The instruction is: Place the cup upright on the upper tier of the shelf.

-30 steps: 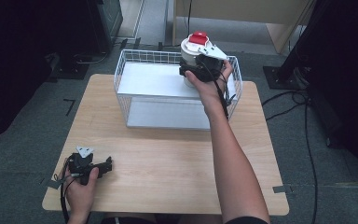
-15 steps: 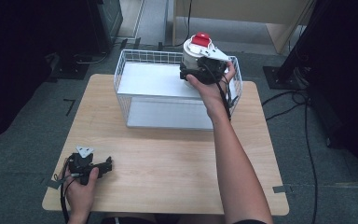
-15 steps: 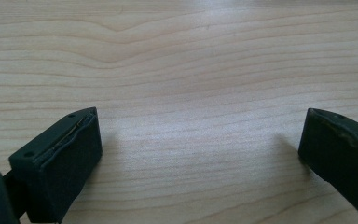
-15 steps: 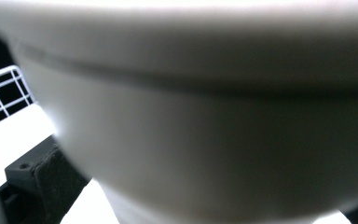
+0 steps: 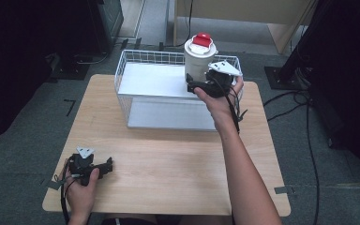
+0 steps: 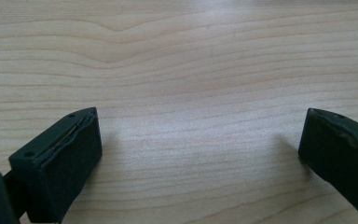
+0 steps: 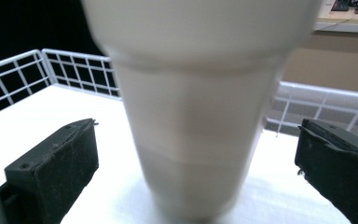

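High view: right gripper [image 5: 198,86] is sitting over the white wire basket [image 5: 136,63] at the table's 12 o'clock edge, jaws wide either side of the tall white plastic container with red lid [image 5: 198,58]. A second ago the container was riding higher and closer to the hand; now it is standing upright on the basket's white floor near the 2 o'clock corner, and the hand is backing off slightly. Reading that as a placement just finished, with release done and only the retreat left.

Right gripper view: the container body is filling the centre, blurred, with a clear gap between it and each black jaw, so nothing is being gripped. The blur is suggesting the camera is moving. Basket wires are running behind at 10 and 2 o'clock.

Left gripper [image 5: 104,167] is resting at the 7 o'clock corner of the light wooden table [image 5: 168,159], unchanged. Left gripper view is showing its jaws spread wide over bare wood grain, holding nothing.

Hard to make out: the container's base, cut off at the bottom edge of the right gripper view, so whether it is sitting flat is unclear. The lid's detail is too small to read.
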A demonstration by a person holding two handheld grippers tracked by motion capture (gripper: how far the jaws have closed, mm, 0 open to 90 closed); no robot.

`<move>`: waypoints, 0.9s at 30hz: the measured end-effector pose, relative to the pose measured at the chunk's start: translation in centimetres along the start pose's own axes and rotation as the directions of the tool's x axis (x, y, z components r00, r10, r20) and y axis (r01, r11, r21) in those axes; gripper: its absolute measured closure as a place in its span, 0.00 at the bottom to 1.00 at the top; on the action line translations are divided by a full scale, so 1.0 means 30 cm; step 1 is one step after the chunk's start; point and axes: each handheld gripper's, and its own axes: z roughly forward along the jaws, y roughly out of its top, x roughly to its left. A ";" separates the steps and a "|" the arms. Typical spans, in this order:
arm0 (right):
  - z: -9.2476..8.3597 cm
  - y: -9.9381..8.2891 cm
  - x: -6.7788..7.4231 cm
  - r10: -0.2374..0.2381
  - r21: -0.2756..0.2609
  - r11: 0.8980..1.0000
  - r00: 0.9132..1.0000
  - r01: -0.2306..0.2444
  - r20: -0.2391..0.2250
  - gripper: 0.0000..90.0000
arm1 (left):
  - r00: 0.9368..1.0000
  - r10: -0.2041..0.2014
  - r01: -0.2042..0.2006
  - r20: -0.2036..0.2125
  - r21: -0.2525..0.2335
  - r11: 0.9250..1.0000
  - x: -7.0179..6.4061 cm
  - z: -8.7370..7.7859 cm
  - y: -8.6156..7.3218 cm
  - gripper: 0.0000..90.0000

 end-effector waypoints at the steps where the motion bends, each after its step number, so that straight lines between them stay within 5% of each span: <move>1: -0.011 -0.008 0.000 -0.001 -0.002 1.000 1.000 0.001 -0.003 0.00 | 1.000 0.000 0.000 0.000 0.000 1.000 0.000 0.000 0.000 0.00; 10: -0.125 -0.102 -0.014 -0.020 -0.009 1.000 1.000 0.020 -0.014 0.00 | 1.000 0.001 -0.001 0.000 0.001 1.000 0.000 0.000 0.000 0.00; 27: -0.310 -0.374 -0.099 -0.009 0.044 0.999 0.998 0.006 0.058 0.00 | 1.000 0.000 0.000 0.000 0.001 1.000 0.000 0.000 0.000 0.00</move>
